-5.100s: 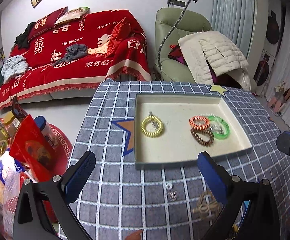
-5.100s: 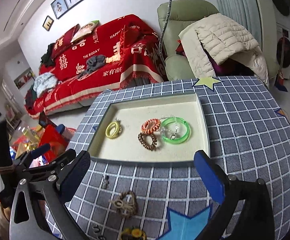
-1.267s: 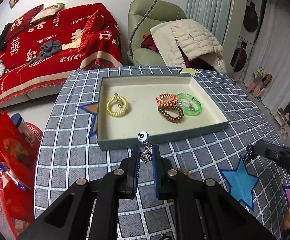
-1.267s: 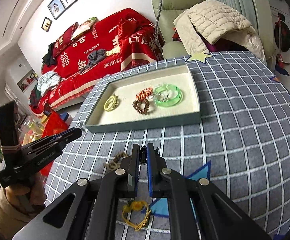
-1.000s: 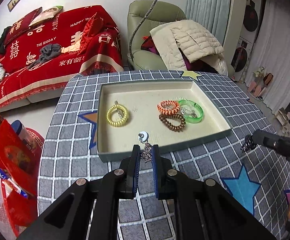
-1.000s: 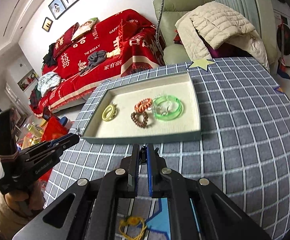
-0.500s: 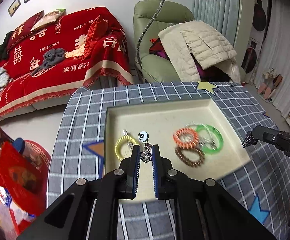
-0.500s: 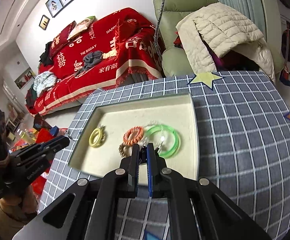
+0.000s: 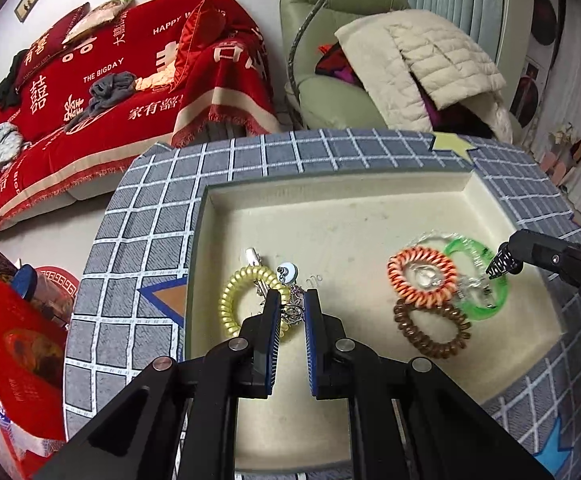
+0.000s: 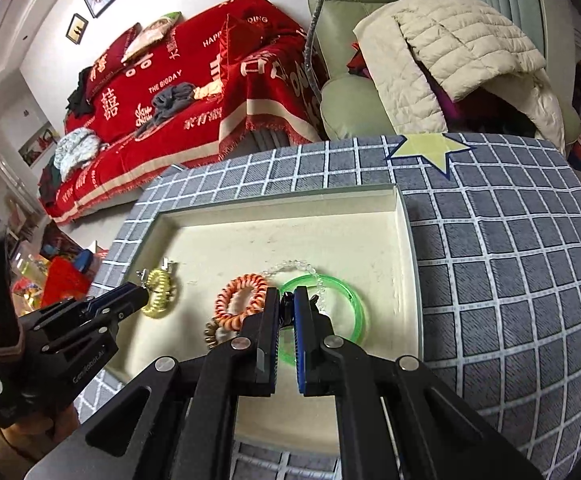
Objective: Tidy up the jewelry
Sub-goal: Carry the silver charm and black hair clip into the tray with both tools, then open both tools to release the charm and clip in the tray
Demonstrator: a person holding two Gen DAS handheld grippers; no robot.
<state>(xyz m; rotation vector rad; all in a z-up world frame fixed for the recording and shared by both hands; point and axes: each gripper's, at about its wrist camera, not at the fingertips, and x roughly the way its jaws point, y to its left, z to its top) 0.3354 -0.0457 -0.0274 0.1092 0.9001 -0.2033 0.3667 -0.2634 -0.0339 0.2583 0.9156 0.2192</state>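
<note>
Cream tray [image 9: 330,216] already keeps four rings, while left gripper [image 9: 290,306] clamps a silver earring [image 9: 288,276] and right gripper [image 10: 286,304] pinches a dark spiral tie [image 9: 500,264] above it, both unreleased.

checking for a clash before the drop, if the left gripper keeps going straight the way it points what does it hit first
Most likely the yellow coil hair tie, lying in the tray just ahead of the left gripper, which is shut on a silver earring. The dangling earring would probably touch first; depth is hard to judge.
</note>
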